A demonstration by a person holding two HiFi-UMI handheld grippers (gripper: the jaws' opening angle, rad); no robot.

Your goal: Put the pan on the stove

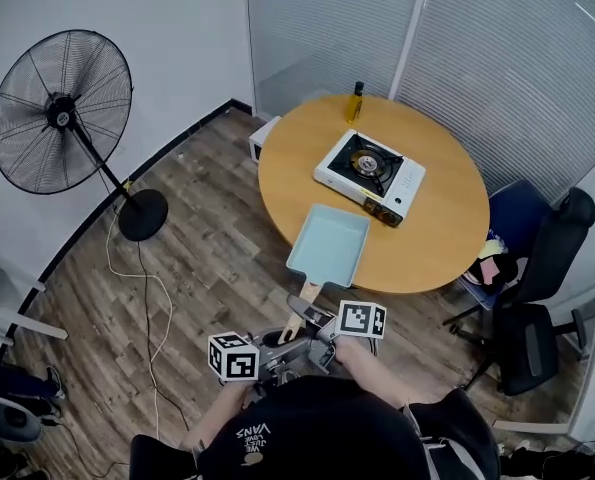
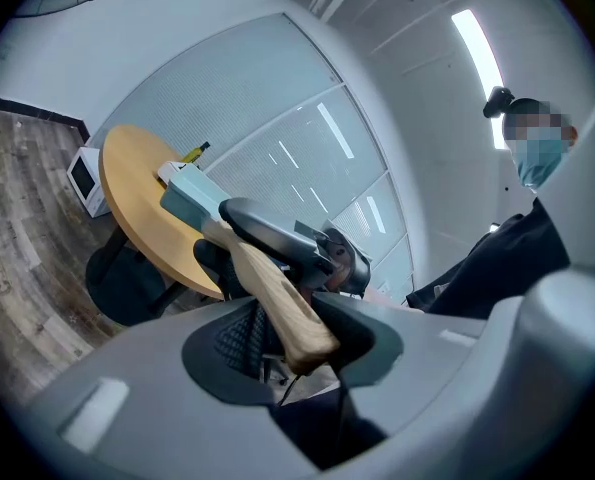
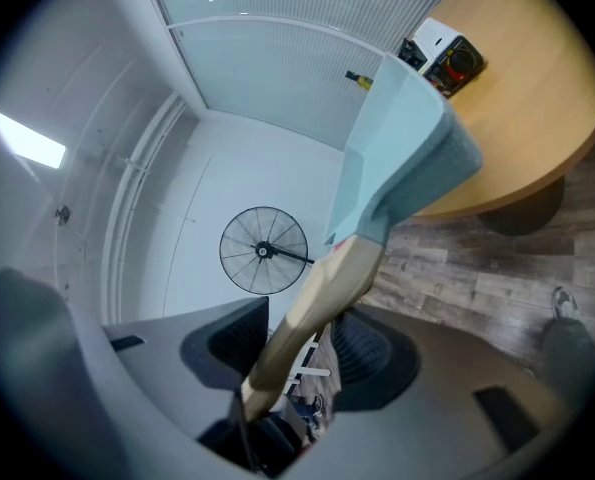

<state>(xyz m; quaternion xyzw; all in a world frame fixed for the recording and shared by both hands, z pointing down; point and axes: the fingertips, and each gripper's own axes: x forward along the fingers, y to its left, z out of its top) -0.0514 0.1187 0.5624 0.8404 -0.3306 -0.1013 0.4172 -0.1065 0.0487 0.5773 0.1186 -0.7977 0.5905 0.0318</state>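
A light-blue rectangular pan (image 1: 329,243) lies on the round wooden table (image 1: 447,238) at its near edge. Its wooden handle (image 1: 299,313) sticks out over the floor. The portable gas stove (image 1: 369,173) stands further back on the table with nothing on its burner. My right gripper (image 1: 312,318) is shut on the handle partway along it (image 3: 322,298). My left gripper (image 1: 280,340) stands around the handle's end (image 2: 295,318); one jaw touches the wood and a gap shows at the other pad. The right gripper view shows the pan (image 3: 397,138) from below.
An oil bottle (image 1: 355,101) stands at the table's far edge. A floor fan (image 1: 62,113) with its cable is at the left. A white box (image 1: 260,136) sits on the floor by the table, and office chairs (image 1: 537,298) stand at the right.
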